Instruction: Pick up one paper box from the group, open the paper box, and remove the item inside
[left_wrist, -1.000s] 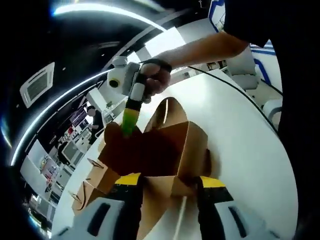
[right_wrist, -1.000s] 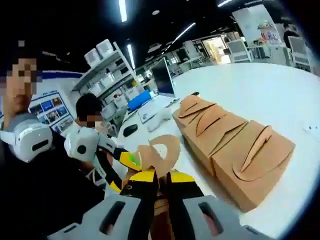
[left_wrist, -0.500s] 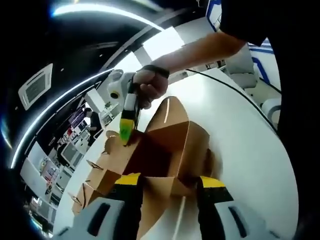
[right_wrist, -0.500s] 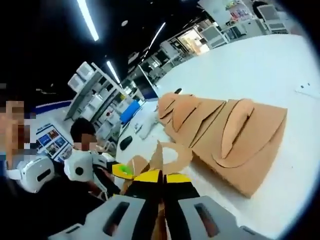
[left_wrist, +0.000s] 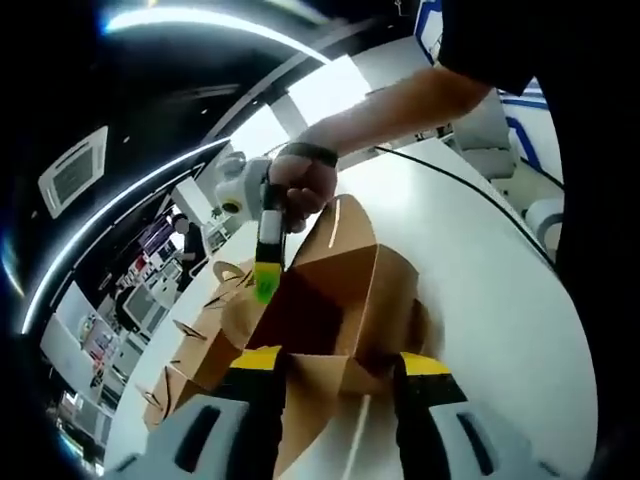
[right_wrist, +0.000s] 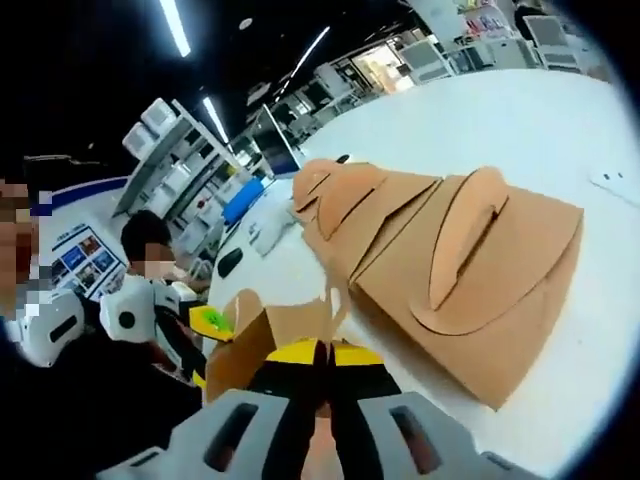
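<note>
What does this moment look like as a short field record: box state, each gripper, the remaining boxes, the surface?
held box: brown paper box, top open, dark interior, contents not visible
left gripper: jaws astride the box's near lower edge; grip cannot be confirmed
right gripper: jaws shut on a flap of the box; seen reaching in from above in the left gripper view
remaining boxes: closed paper boxes side by side in a row, lids tucked
surface: white table
item removed: not yet

White table (right_wrist: 560, 120) — row of brown paper boxes (right_wrist: 450, 260) on it.
</note>
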